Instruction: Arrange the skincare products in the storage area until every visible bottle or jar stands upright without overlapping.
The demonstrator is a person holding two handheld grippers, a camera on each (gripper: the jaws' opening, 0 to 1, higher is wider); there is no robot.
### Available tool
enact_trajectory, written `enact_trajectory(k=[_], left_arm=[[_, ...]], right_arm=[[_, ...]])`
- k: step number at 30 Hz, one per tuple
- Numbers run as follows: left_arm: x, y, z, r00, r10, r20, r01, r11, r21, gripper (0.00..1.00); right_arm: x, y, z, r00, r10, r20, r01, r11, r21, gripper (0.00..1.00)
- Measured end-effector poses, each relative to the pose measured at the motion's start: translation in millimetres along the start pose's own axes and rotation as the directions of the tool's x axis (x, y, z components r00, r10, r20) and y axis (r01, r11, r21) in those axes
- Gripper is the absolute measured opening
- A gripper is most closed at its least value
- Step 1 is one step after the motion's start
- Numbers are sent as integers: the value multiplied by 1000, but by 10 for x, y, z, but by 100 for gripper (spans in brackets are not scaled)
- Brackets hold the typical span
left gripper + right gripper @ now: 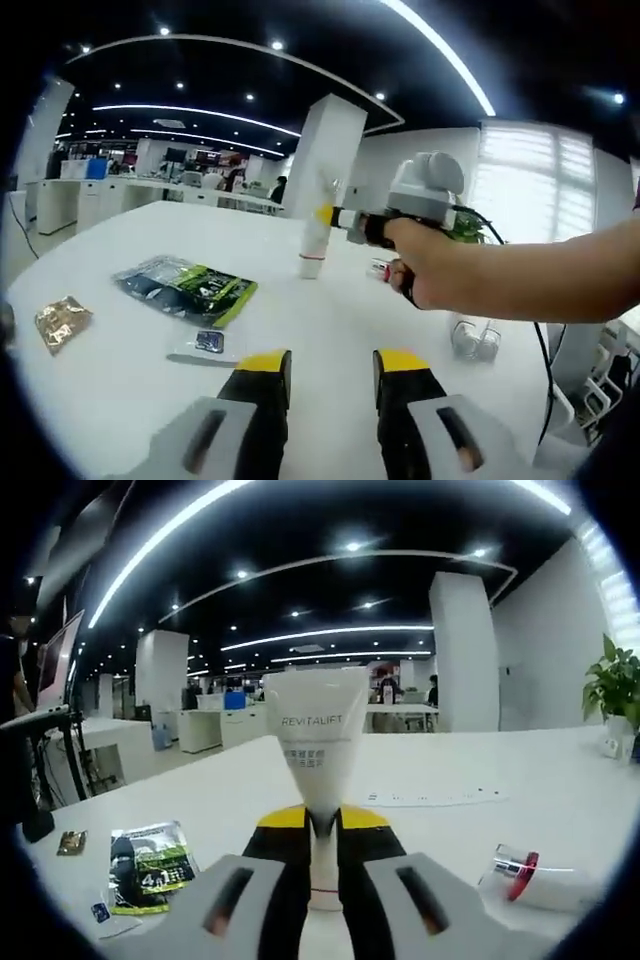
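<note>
A white tube (315,735) marked REVITALIFT stands cap-down on the white table (130,380), its wide crimped end up. My right gripper (322,825) is shut on its lower part. In the left gripper view the same tube (313,238) stands at mid-table, and the right gripper (337,217), held by a hand (425,270), clamps it from the right. My left gripper (332,365) hovers open over the near table with nothing between its fingers. A white bottle with a red ring (535,880) lies on its side to the right. A clear jar (472,338) sits under the person's forearm.
A green-and-black packet (188,287) lies left of the tube, with a gold sachet (62,322) and a small white-and-blue sachet (205,345) near it. A flat sheet (430,798) rests farther back. A potted plant (615,685) stands at the far right, with office desks behind.
</note>
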State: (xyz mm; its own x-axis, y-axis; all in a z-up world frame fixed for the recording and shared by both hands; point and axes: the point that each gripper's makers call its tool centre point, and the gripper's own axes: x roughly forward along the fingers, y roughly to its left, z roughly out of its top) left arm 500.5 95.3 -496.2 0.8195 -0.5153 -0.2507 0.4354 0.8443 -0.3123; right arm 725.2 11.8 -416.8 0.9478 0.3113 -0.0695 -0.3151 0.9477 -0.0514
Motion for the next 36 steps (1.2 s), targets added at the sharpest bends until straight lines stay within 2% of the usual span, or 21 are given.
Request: enact_trajectory(k=[4,6,13,17,26,32,36], left_arm=[[-28,-23,-24,1000,5,-4,-5,1000,21,33],[-16,-37,-12,1000,-5,7,5,1000,18,34],[-21,20,-53,1000,6,5,-6,1000,1,34],[-25,17,-63,1000,3,6,-3,1000,0,33],[-49,49,-37,1000,8,26,-7,1000,-23,34],[-52,43,-20,999,-10,44,12,999,-45,35],[-61,21,-5,998,-21,57,22,999,-28,35]], right_arm=[[-5,-14,0,1000,-14,-3,13,1000,-17,7],[-1,-20,-4,1000,-19,-6,19,1000,11,8],[-8,-32,-6,1000,2,-9,-1,1000,31,10],[-17,-17,4,1000,16,-3,-16,998,63,24],[-26,-20,-78,999,29,-33,-25,995,100,40],[-43,32,-89,997,59,-46,-55,995,89,43],[-59,42,-111,995,85,-58,-80,993,85,46]])
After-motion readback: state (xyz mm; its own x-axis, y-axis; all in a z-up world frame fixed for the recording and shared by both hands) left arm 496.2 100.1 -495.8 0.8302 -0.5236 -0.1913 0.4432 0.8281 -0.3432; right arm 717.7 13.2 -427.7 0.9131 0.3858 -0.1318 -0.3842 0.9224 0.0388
